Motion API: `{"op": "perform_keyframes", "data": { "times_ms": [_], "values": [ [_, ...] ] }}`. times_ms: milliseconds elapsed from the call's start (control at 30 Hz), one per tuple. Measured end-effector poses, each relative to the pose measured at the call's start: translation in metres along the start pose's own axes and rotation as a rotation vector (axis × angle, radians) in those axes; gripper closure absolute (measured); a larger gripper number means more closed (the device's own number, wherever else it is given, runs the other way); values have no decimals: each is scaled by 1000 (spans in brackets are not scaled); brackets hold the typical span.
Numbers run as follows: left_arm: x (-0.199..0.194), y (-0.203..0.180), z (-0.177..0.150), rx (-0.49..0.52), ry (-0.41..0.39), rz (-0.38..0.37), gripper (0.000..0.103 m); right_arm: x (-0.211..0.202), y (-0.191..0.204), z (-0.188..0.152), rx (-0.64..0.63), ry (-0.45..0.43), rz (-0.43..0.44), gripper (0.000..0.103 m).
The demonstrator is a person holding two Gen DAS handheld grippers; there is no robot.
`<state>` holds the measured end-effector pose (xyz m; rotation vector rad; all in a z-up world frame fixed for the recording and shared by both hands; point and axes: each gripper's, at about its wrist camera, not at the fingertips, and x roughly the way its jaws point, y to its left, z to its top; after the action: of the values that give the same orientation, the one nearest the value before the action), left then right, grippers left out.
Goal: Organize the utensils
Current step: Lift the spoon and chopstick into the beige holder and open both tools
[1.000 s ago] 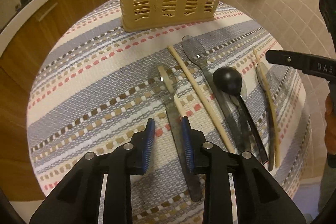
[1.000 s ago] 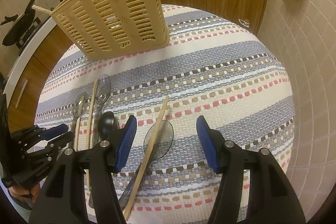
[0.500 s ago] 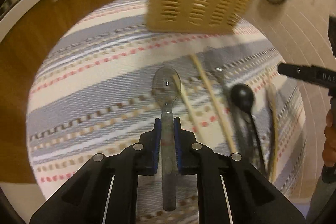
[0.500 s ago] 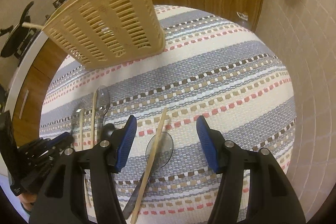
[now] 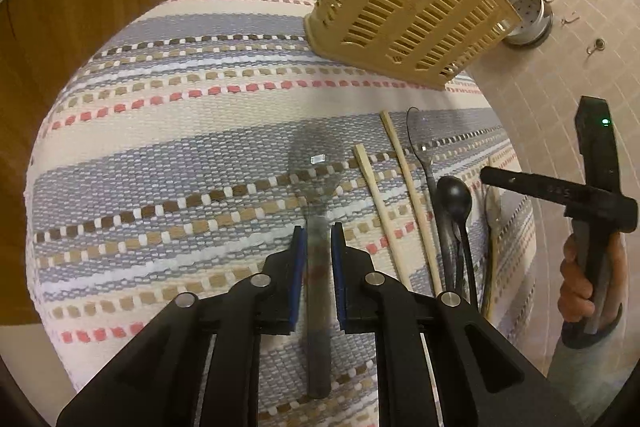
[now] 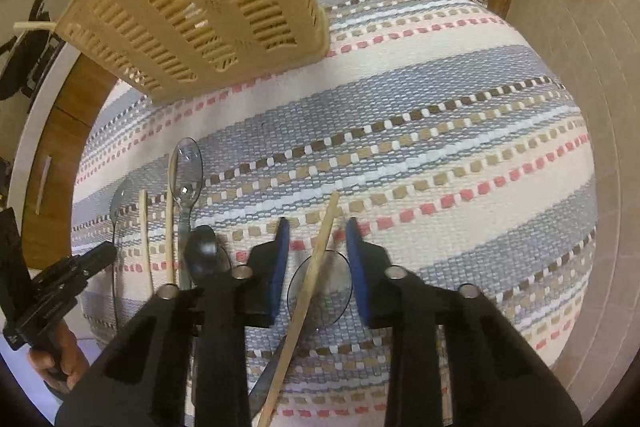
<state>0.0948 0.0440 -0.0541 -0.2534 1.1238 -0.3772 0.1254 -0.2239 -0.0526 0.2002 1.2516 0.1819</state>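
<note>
Left wrist view showed the left tongs (image 5: 319, 259) pinching a clear spoon (image 5: 316, 195), its long axis pointing forward, the basket (image 5: 408, 7) ahead to the right. The right tongs (image 6: 316, 263) stood spread around a chopstick (image 6: 310, 279) lying over another spoon (image 6: 320, 291).

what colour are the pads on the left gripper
Blue pads on the black left gripper, clearest in the left wrist view.

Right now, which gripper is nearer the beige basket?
Hard to call. The left gripper, shut on a clear spoon, and the open right gripper, over a chopstick, both sit well short of the beige basket.
</note>
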Motion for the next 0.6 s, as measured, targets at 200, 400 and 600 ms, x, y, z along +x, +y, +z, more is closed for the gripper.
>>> {"op": "perform_keyframes", "data": {
  "times_ms": [200, 400, 600],
  "values": [
    [23, -22, 32, 67, 62, 59, 74, 0, 3, -4, -13, -12, 14, 95],
    [45, -55, 43, 203, 138, 206, 90, 0, -1, -6, -21, -16, 25, 97],
    [44, -65, 41, 218, 82, 229, 101, -17, 0, -9, -54, -62, 39, 99]
  ]
}}
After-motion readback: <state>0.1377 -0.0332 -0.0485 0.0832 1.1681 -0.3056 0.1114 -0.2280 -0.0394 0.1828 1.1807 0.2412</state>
